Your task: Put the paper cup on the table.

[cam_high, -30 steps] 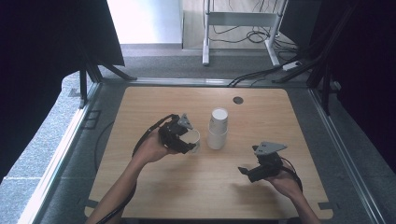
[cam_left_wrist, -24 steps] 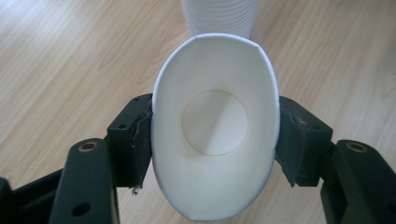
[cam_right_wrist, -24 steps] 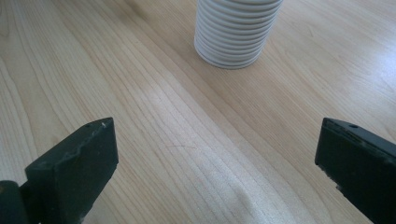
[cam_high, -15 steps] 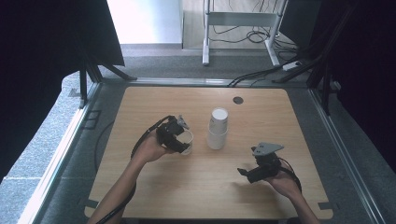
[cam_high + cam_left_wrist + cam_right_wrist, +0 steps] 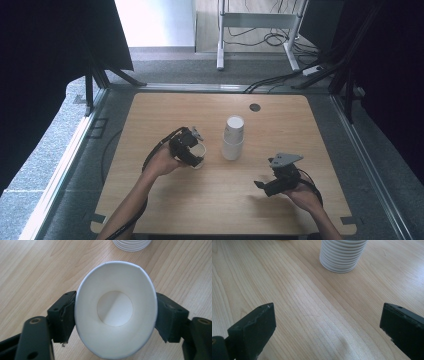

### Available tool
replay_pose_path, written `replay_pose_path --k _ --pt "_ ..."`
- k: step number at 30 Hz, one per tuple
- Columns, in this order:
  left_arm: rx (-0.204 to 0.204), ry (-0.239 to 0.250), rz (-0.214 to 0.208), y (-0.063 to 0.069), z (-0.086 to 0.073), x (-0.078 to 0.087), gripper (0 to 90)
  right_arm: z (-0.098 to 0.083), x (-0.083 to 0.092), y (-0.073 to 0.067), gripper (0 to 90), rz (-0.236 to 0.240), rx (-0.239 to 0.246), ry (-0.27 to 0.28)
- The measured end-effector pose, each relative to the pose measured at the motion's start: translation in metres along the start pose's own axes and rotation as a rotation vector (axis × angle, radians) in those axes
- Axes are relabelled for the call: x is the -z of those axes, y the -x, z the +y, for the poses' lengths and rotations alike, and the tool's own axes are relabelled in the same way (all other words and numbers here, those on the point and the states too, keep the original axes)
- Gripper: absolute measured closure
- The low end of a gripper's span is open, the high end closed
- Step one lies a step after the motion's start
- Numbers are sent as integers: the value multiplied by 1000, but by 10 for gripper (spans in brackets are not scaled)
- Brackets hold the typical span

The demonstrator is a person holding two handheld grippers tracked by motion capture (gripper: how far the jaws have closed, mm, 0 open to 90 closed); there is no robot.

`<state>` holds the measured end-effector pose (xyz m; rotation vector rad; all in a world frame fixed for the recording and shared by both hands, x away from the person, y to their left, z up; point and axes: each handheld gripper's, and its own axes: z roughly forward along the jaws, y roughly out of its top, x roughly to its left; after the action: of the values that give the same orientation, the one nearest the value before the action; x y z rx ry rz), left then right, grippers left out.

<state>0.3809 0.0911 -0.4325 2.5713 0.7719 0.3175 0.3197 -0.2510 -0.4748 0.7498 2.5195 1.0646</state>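
Your left gripper has carried its squeezed paper cup leftward off the centre-frame stack — one separated — while your right gripper waits wide, empty.

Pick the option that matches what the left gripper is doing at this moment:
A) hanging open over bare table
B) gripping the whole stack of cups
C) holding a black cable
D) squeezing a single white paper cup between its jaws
D: in the left gripper view the jaws press both sides of the paper cup, bending its rim oval, while the stack of cups stands apart.
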Motion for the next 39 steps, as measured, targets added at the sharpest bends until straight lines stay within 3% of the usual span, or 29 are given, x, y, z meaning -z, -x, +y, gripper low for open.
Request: replay_pose_path --k 8,20,26,33,39 --pt "11 22 -12 1 -2 0 150 0 1 0 5 3 2 -1" --pt "52 98 -45 0 -1 7 87 0 0 0 5 4 1 -3" --pt "51 138 -29 2 -1 13 56 -1 0 0 6 5 5 -8" --pt "77 191 -1 2 -6 21 19 -2 -1 0 8 7 13 -13" --pt "95 244 -1 1 -10 27 7 -2 -2 -1 10 6 16 -22"
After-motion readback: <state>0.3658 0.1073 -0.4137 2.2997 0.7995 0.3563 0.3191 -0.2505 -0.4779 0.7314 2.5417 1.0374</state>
